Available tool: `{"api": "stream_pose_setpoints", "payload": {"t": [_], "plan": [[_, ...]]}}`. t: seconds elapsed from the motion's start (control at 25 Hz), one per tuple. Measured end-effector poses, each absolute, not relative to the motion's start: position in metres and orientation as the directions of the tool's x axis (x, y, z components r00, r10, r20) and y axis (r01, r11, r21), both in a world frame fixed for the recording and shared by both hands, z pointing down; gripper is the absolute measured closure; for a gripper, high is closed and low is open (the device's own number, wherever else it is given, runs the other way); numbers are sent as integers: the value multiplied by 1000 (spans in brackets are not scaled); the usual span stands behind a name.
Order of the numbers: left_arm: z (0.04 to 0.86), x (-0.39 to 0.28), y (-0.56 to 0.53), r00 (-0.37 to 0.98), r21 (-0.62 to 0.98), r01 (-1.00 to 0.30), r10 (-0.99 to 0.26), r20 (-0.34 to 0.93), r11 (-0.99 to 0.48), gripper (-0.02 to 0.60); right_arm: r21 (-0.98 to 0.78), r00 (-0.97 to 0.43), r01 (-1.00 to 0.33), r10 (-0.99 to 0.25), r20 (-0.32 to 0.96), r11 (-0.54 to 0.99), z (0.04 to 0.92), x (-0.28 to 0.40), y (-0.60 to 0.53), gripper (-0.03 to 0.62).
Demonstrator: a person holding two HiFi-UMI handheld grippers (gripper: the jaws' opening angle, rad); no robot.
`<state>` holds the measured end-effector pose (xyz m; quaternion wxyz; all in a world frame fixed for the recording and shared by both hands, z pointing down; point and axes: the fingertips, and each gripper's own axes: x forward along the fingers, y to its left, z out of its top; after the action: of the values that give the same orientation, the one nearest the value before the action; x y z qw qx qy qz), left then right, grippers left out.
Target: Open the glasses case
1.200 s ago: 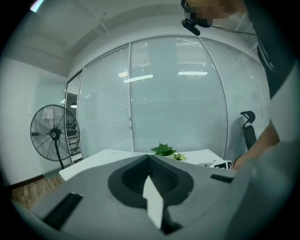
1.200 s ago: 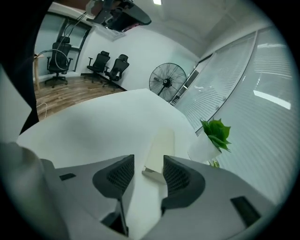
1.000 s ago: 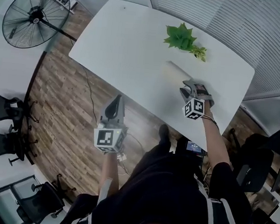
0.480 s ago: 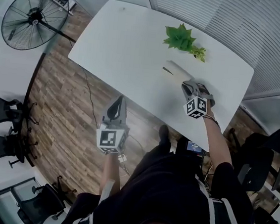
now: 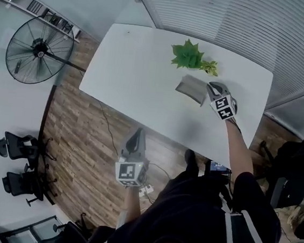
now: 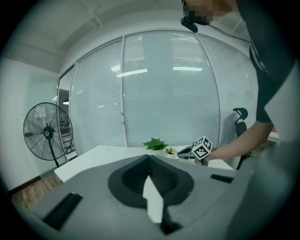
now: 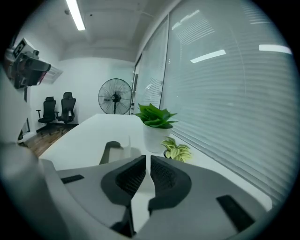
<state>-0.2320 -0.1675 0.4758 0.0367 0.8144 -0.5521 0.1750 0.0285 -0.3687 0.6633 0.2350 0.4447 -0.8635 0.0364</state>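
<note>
The grey glasses case (image 5: 192, 88) lies on the white table (image 5: 135, 73) in front of the plants, its lid standing up. From the right gripper view the case (image 7: 111, 151) is ahead and left of the jaws, not between them. My right gripper (image 5: 212, 87) hovers at the case's right end. Its jaws (image 7: 148, 164) are closing, with only a thin slit left and nothing between them. My left gripper (image 5: 137, 135) is held off the table's near edge, over the wooden floor. It is shut (image 6: 150, 161) and empty, and points toward the table.
A leafy potted plant (image 5: 187, 55) and a small variegated one (image 5: 211, 68) stand just behind the case, near the window blinds. A floor fan (image 5: 39, 56) stands left of the table, and office chairs (image 5: 17, 147) are further left.
The case's lid has come up from flat. My right gripper has moved from the case's near side to its right end, rolling as it went. The left gripper has barely shifted.
</note>
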Motion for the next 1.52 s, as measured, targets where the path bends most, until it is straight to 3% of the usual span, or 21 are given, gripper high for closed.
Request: {"api": "stream_pose_setpoints", "payload": {"t": [0.24,0.4,0.64,0.92,1.2,1.52], "plan": [[469,-234,-171,325,-156,-908,-889,322,-389,581,127,-457,-829,-790,409,545,660,46,-374,562],[472,-234,-176,324,-140,-914,-892,316,-382,581,217,-480,-789,-797,367,575,637,39,-362,562],[470,-219,-179,355,-141,-901,-883,307,-411,581,183,-503,-782,-777,379,596,640,29,-350,562],[461,-213,-187,377,-135,-897,-888,265,-421,581,142,-520,-827,-837,170,543,533,24,-316,565],[437,-200,-199,399,-143,-894,-900,177,-425,581,122,-452,-889,-889,-74,441,400,41,-237,572],[406,-164,-185,435,-113,-887,-893,119,-447,581,59,-365,-930,-931,-6,364,393,74,-155,579]]}}
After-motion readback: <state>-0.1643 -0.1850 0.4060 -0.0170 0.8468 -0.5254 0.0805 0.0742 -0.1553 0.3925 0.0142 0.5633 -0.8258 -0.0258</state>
